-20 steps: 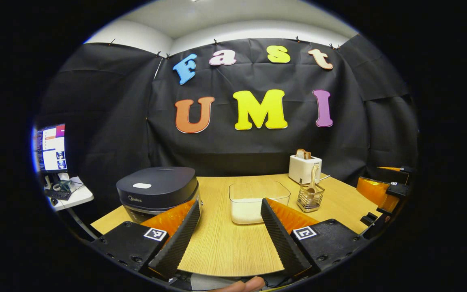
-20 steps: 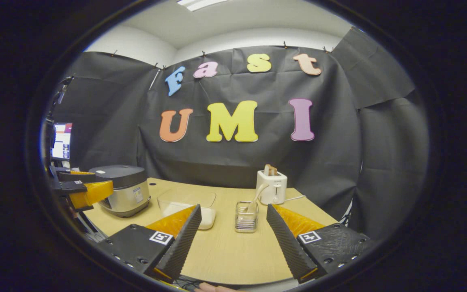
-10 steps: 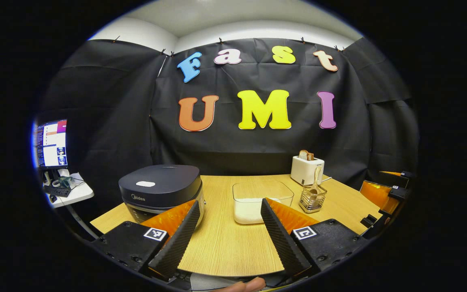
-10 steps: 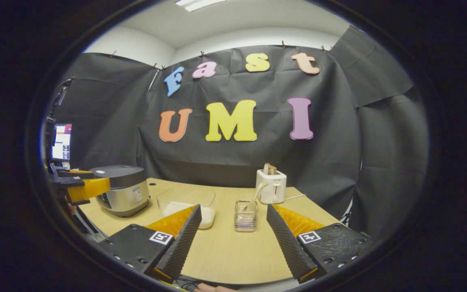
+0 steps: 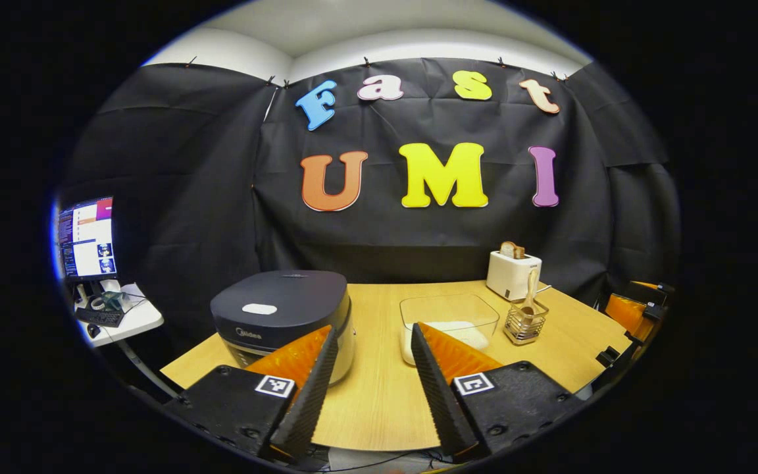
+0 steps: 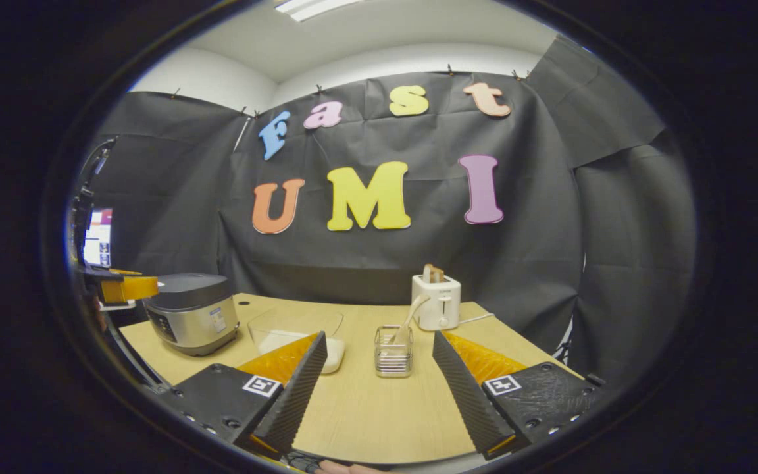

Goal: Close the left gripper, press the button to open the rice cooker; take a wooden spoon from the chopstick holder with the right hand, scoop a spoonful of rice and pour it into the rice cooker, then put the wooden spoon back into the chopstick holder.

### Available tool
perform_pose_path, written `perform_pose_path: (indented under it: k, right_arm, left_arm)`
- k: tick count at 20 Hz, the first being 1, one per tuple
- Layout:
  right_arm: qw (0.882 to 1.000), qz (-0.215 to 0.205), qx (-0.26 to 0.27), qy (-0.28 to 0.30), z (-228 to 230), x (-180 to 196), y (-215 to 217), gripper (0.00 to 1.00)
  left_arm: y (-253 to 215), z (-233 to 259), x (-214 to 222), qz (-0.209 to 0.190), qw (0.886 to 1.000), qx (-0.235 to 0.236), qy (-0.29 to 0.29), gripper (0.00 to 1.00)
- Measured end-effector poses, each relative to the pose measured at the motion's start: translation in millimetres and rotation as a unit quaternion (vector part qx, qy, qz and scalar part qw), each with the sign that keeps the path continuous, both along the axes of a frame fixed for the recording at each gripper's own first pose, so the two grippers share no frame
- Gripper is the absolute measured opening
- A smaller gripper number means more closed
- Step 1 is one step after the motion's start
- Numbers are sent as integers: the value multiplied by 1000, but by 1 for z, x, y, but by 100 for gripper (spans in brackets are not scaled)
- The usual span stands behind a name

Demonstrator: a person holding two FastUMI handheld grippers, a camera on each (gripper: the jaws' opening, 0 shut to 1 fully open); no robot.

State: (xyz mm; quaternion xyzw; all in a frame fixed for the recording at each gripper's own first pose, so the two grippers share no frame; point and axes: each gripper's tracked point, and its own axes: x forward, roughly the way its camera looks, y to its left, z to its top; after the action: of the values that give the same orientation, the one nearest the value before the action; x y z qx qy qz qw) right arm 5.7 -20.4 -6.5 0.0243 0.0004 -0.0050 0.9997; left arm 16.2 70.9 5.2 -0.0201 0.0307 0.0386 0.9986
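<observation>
Black cloth hangs behind a light wooden table (image 5: 379,401) that carries everything I am working with. My left gripper (image 5: 372,378) hovers above the near edge of the table, its two fingers spread with a clear gap between them and nothing held. Just beyond its left finger stands the rice cooker (image 5: 283,313), dark lid down, with a pale oval button (image 5: 259,308) on top. To the right of the cooker sits a clear container of rice (image 5: 448,319), partly hidden by my left gripper's right finger. Farther right stands the wire chopstick holder (image 5: 525,322), with the wooden spoon (image 5: 530,289) upright in it, handle leaning up toward the white toaster (image 5: 514,273) behind.

My right gripper (image 6: 379,382) also hangs over the table edge, fingers wide apart and empty. Between them, a little way off, I see the chopstick holder (image 6: 393,351) and the spoon (image 6: 412,316) slanting out of it, near the toaster (image 6: 437,303). In this view the rice container (image 6: 297,329) lies behind the gripper's left finger, and the rice cooker (image 6: 189,315) stands at the far left of the table. A monitor (image 5: 86,238) glows on a side stand left of the table.
</observation>
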Motion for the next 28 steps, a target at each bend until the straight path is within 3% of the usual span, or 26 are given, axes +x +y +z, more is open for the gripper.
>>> perform_pose_path:
  k: [1, 2, 4, 7, 11, 14, 17, 28]
  right_arm:
    - [1000, -2, 1, -1, 0, 0, -3, 96]
    - [1000, -4, 3, -3, 0, -1, -5, 96]
    - [1000, -8, 7, -5, 0, -1, -11, 96]
    - [1000, -8, 14, 0, -5, 1, -15, 96]
    - [1000, -6, 16, -1, -5, -1, -17, 93]
    - [1000, -4, 15, -3, -7, -1, -19, 96]
    - [1000, -5, 17, 0, -9, -1, -22, 93]
    - [999, -3, 33, 7, -19, 0, -27, 96]
  left_arm:
    - [12, 1, 3, 6, 1000, 6, 5, 60]
    - [25, 2, 6, 12, 1000, 11, 12, 60]
    - [45, 4, 11, 18, 999, 12, 28, 40]
    - [71, 9, 22, 19, 999, 14, 48, 21]
    - [99, 2, 42, 19, 995, 11, 95, 3]
    - [117, -12, 56, 20, 991, 6, 132, 3]
    - [124, -26, 63, 13, 987, -21, 161, 3]
    - [131, -41, 66, 2, 979, -37, 200, 3]
